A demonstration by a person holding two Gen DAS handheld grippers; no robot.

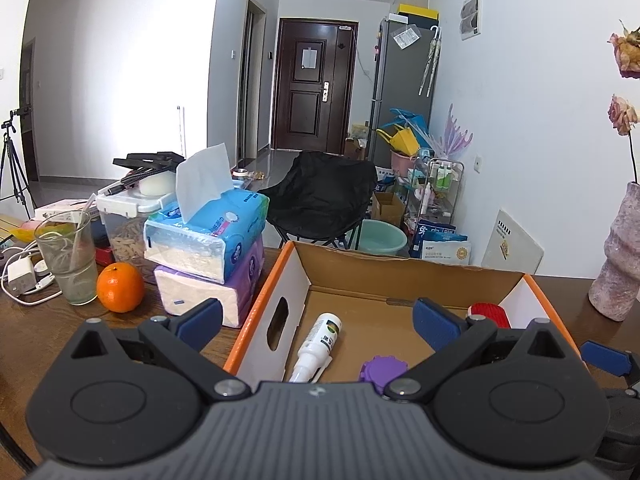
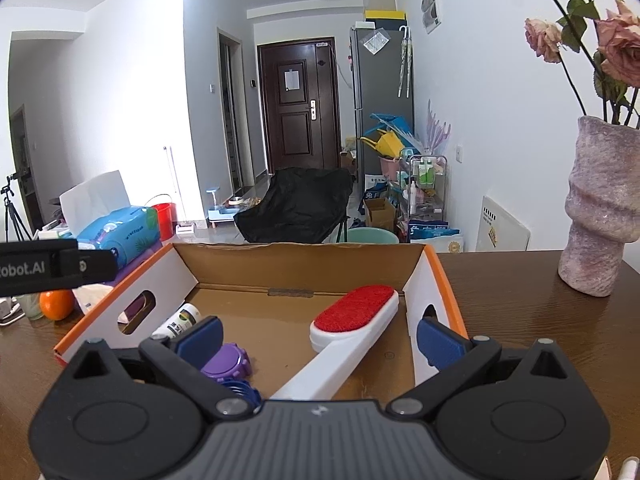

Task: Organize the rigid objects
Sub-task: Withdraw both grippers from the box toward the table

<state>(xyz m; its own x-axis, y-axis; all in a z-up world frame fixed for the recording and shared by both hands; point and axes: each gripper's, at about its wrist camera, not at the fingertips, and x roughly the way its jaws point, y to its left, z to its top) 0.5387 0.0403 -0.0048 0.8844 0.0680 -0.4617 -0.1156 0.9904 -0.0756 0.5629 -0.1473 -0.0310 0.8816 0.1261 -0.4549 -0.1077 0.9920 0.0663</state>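
An open cardboard box with orange rim sits on the wooden table; it also shows in the right wrist view. Inside lie a white spray bottle, a purple gear-shaped piece, a blue gear piece and a white lint brush with a red pad. My left gripper is open and empty above the box's near left. My right gripper is open and empty over the brush's handle.
Left of the box stand stacked tissue packs, an orange, a glass with a straw and a plastic container. A pink vase with dried roses stands on the table at the right.
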